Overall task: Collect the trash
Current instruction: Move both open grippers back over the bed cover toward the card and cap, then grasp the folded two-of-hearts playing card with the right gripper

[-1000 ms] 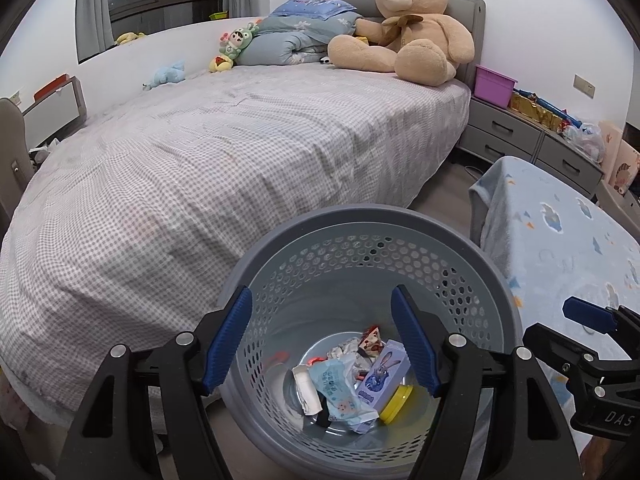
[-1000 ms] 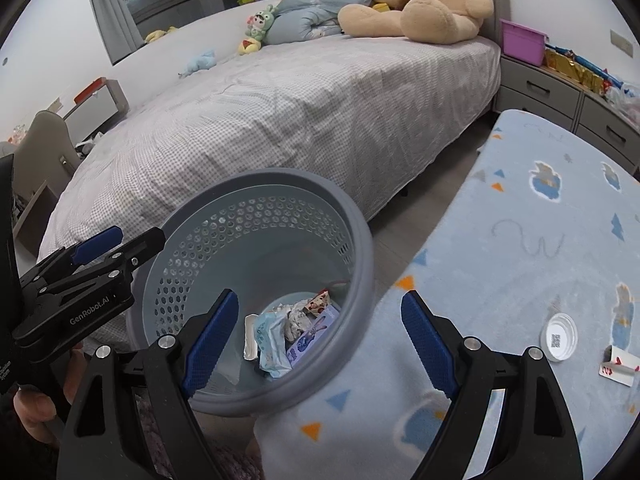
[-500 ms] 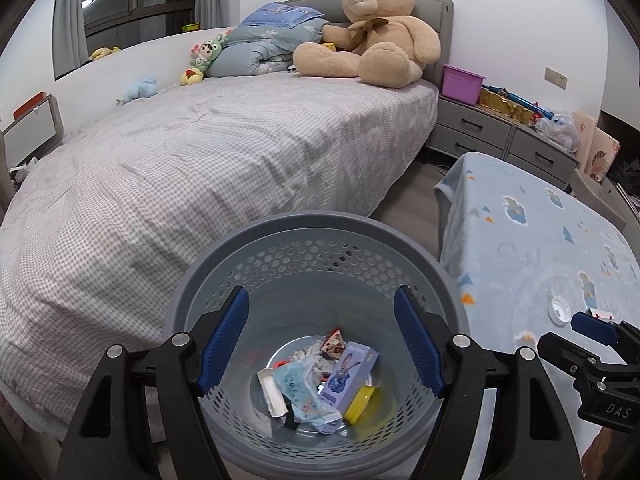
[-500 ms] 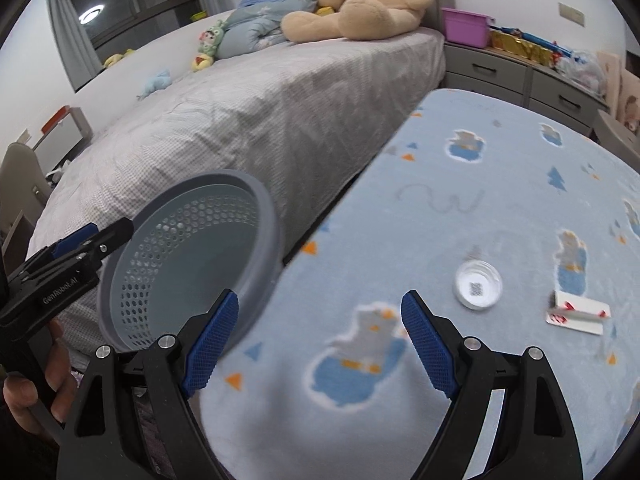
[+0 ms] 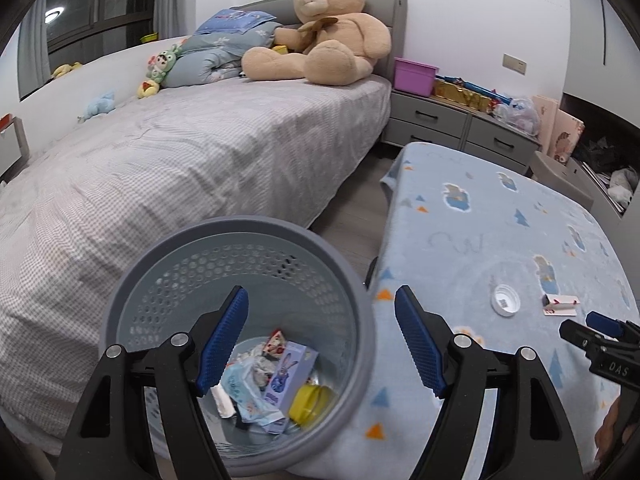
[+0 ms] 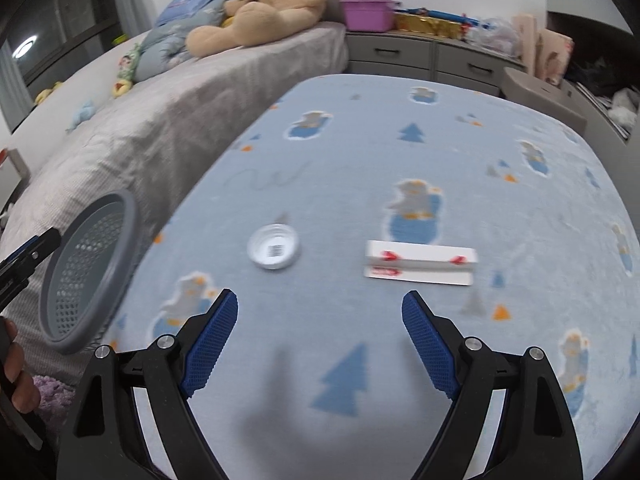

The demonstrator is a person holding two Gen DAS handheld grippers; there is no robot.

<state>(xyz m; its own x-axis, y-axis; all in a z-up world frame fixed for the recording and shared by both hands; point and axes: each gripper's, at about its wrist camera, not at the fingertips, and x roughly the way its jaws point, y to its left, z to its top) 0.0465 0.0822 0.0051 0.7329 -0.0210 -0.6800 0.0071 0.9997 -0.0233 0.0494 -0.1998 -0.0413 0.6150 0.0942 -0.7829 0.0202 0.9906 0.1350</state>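
In the left wrist view, the left gripper [image 5: 322, 336] is held with its jaws wide apart and empty above the round grey perforated plastic basket [image 5: 168, 280], in which wrappers and a small purple carton [image 5: 290, 376] are seen.

In the right wrist view, the right gripper [image 6: 320, 334] is held over the blue patterned blanket-covered surface [image 6: 400, 160], jaws spread and touching nothing. A white round plastic cap [image 6: 274, 247] and a white flat paper packet with red marks [image 6: 420, 263] are seen lying just ahead, apart from each other.

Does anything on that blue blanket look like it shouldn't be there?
Yes. A white round lid and a white flattened carton lie loose on the blue blanket, apart from each other. The other trash already sits in the gray basket.
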